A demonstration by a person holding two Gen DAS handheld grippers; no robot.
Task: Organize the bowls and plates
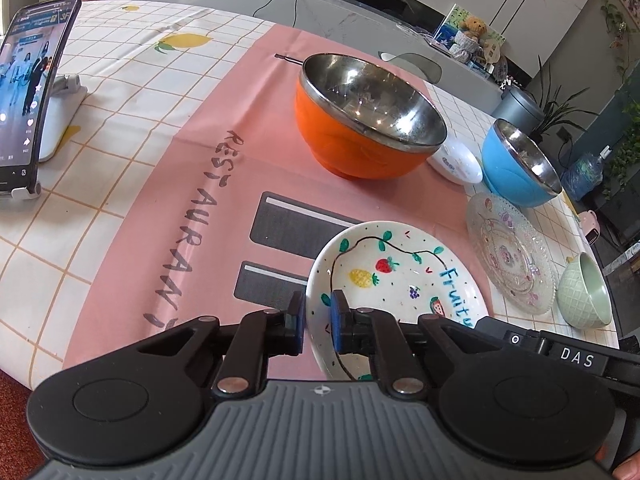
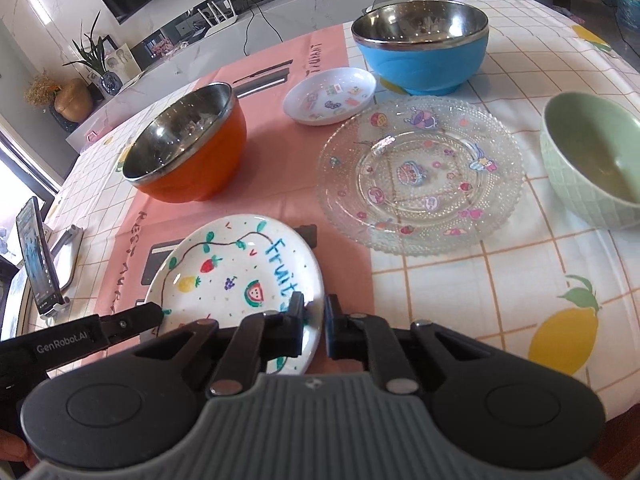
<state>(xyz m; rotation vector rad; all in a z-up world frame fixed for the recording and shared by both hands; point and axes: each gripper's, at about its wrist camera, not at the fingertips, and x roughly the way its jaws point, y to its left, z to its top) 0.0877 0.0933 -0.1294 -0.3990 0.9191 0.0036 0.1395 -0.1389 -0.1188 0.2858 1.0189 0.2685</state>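
fruit plate (image 1: 394, 276) sits right at both sets of jaws, on the pink mat (image 1: 224, 92). we've got our left gripper (image 1: 317, 322) clamped narrow on its left rim, one pad outside the rim, one inside on the white face. our right gripper (image 2: 314, 322) is at the opposite rim, jaws narrow and straddling the edge, though we can't tell if the pads actually pinch it.

going left to right ahead of the right jaws: phone on a stand (image 2: 38, 256) far off to the left, orange bowl (image 2: 188, 148) beyond the plate, small white dish (image 2: 330, 96) further back, glass plate (image 2: 420, 172) just ahead and to the right, blue bowl (image 2: 424, 48) behind that, green bowl (image 2: 596, 164) way out right. all upright, none of them stacked.
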